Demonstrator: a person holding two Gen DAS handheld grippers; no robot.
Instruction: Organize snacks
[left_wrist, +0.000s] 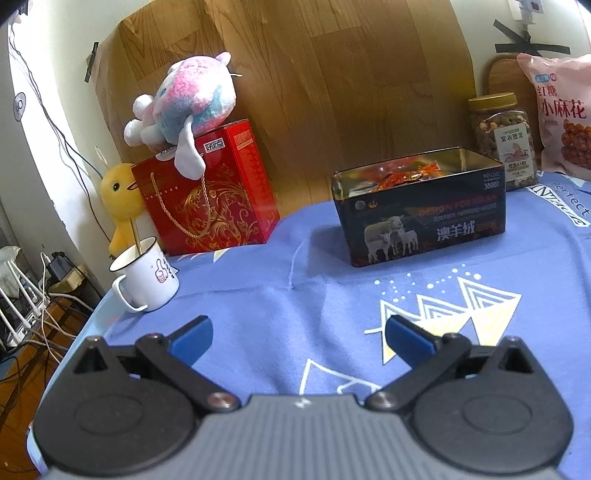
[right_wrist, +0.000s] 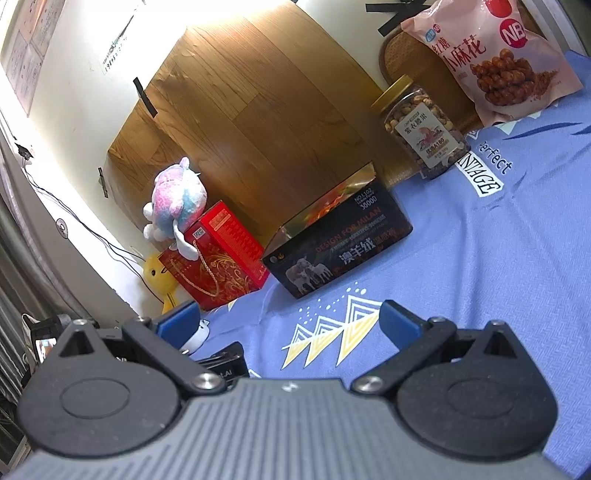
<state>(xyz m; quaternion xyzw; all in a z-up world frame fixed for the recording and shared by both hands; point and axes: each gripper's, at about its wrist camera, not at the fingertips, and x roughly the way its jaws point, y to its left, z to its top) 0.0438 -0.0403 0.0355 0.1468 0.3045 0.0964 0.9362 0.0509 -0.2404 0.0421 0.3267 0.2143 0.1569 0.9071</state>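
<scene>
Left to right, left wrist view. White mug (left_wrist: 146, 275) at 9 o'clock on the cloth edge, stick in it. Behind it, yellow duck toy (left_wrist: 120, 199), then red gift box (left_wrist: 207, 192) with the plush (left_wrist: 184, 103) on top, all parked at the back, out of the work area. My left gripper (left_wrist: 297, 341): jaws wide, nothing in them, hovering over the blue cloth (left_wrist: 277, 314). Black tin (left_wrist: 421, 206) at 1 o'clock, lid off, orange wrapped snacks (left_wrist: 402, 173) inside; reads as the collection bin. Nut jar (left_wrist: 504, 140) and pink snack bag (left_wrist: 561, 114) at 2 o'clock, against the wall, upright.

My right gripper (right_wrist: 288, 325): also wide, empty. Cloth between grippers and tin is bare, approach unobstructed. No loose snacks visible; probably near done.
</scene>
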